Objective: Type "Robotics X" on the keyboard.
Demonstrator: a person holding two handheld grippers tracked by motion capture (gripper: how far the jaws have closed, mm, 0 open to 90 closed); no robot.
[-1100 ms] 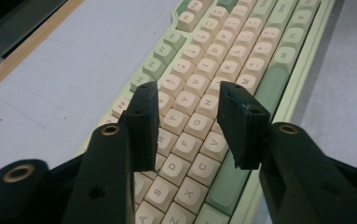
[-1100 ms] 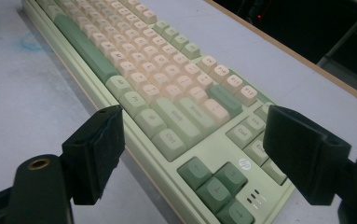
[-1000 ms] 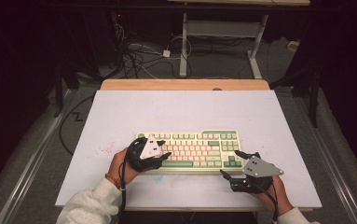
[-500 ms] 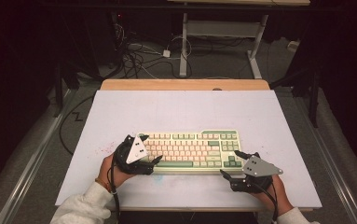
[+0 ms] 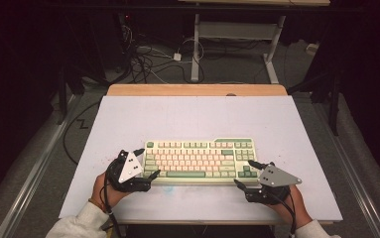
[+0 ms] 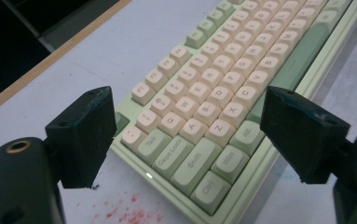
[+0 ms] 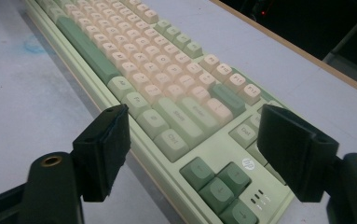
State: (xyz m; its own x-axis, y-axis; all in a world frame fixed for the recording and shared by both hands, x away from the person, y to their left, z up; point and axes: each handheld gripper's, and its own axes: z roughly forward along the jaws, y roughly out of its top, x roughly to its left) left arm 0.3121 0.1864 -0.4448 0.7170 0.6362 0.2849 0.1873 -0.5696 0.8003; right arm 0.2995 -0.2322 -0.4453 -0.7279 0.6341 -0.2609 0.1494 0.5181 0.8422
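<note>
- High view: the keyboard [image 5: 200,161] lies mid-desk [image 5: 192,119] between the left gripper [image 5: 148,163] and the right gripper [image 5: 244,173]. To do well, both should bite opposite ends evenly. Compared with a second ago, the left gripper has slid off the keys to the left end.
- Left gripper view: fingers [image 6: 85,135] wide, having just been opening; the keyboard's corner sits between them, untouched.
- Right gripper view: fingers [image 7: 104,149] wide but just closing slightly, straddling the other corner, not pressing.

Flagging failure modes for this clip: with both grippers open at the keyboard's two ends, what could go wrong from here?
1. The left hand-held gripper straddles the keyboard corner; closing could press Ctrl or slip off the thin edge.
2. The right hand-held gripper sits over the arrow keys; uneven grips could tilt the keyboard.
</note>
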